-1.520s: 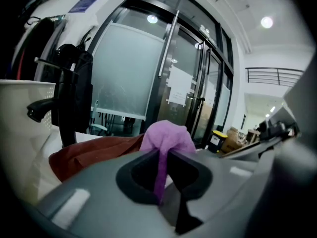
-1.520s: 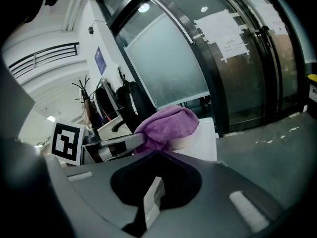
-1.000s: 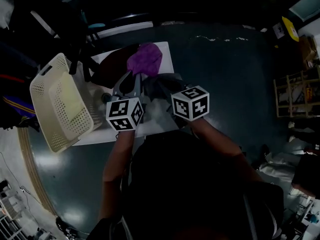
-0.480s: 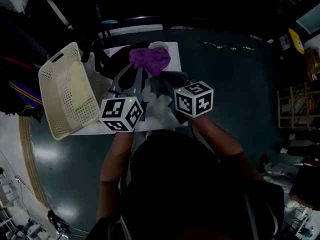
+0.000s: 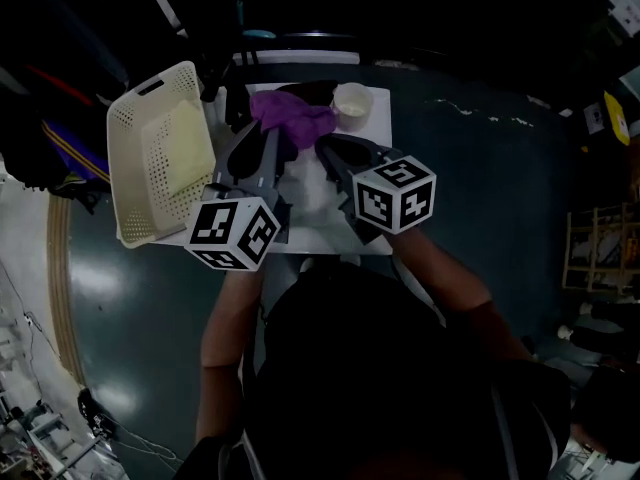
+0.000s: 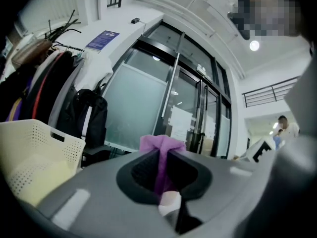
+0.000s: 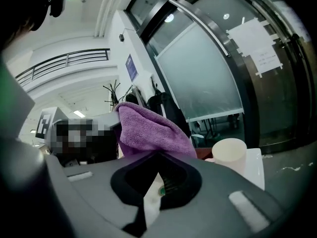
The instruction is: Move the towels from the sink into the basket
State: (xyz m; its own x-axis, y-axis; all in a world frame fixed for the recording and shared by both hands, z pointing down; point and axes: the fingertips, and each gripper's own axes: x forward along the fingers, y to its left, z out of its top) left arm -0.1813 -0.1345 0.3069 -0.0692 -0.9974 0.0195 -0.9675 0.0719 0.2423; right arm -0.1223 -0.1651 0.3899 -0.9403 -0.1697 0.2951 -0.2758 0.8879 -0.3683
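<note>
table point(image 5: 378, 125): white | on it: cream basket point(image 5: 150, 158), white cup point(image 5: 352, 99)

I see a white cup point(image 5: 352, 99) on the white table's point(image 5: 378, 126) 1 o'clock corner. Coats point(image 6: 44, 78) hang at 9 o'clock, glass doors point(image 6: 133, 108) at 12, dark floor point(image 5: 480, 168) at 3.
</note>
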